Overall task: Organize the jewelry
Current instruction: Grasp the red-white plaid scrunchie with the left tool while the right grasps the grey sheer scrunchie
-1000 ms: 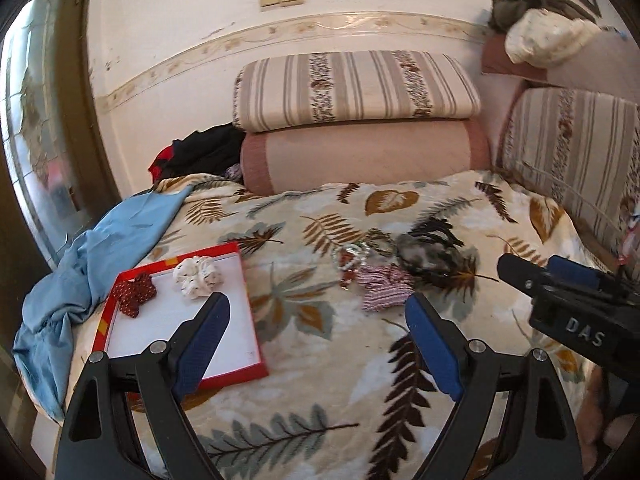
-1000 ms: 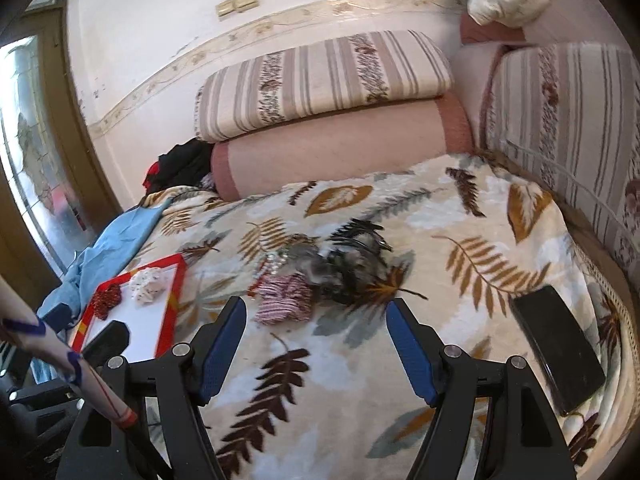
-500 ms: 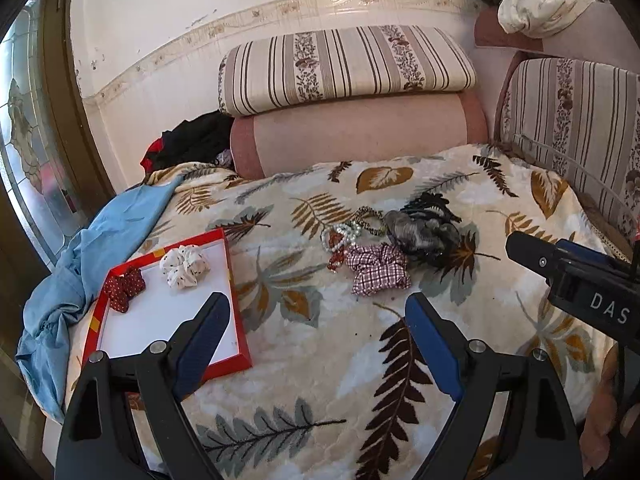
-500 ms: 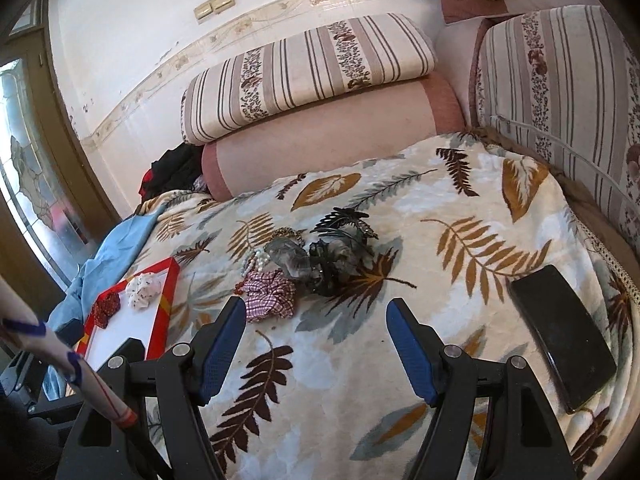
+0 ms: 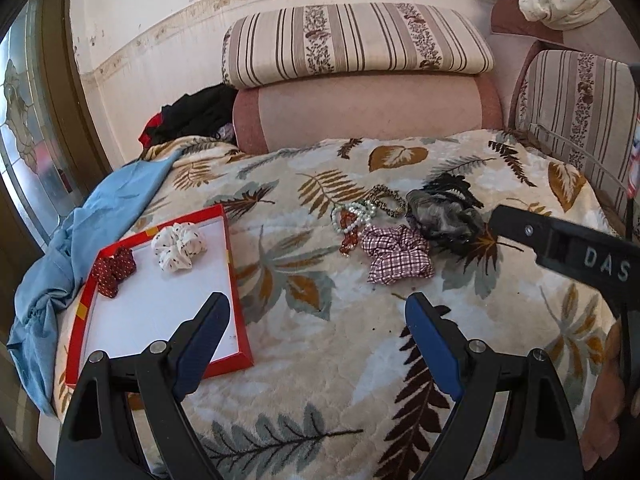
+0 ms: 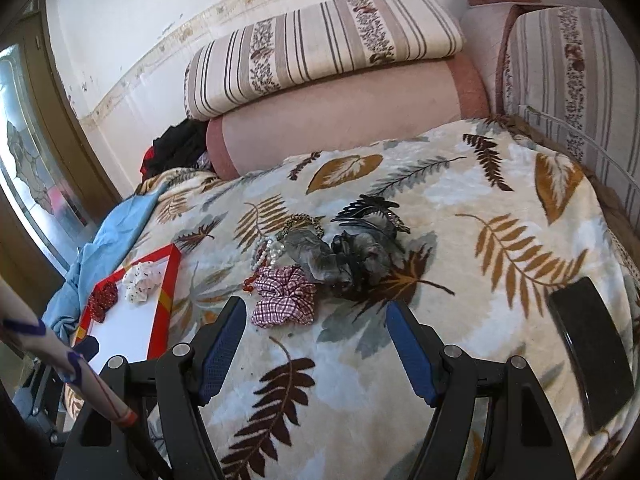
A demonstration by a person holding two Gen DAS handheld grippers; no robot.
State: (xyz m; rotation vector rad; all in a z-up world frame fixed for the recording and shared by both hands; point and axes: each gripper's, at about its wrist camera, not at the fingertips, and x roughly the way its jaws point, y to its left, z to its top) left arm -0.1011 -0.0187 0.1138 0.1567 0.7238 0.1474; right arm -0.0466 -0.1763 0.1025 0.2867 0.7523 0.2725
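A red-rimmed white tray (image 5: 236, 280) lies on the bed at left, holding a red scrunchie (image 5: 114, 266) and a white dotted scrunchie (image 5: 178, 246). A pile lies mid-bed: a plaid scrunchie (image 5: 398, 254), a grey scrunchie (image 5: 444, 216), pearl and red bead bracelets (image 5: 354, 216) and a black hair claw (image 6: 366, 208). My left gripper (image 5: 316, 328) is open and empty, short of the pile. My right gripper (image 6: 316, 330) is open and empty, just in front of the plaid scrunchie (image 6: 284, 296). The tray also shows in the right wrist view (image 6: 162, 300).
A leaf-print blanket (image 5: 360, 360) covers the bed. A blue cloth (image 5: 100, 216) lies at the left edge. Striped and pink bolsters (image 5: 360, 80) stand at the back and right. A black phone (image 6: 592, 348) lies at right. Dark clothes (image 5: 192, 116) sit in the corner.
Both grippers have moved forward toward the pile, which now looks larger and nearer. Both stay open and empty. Nothing on the bed has moved.
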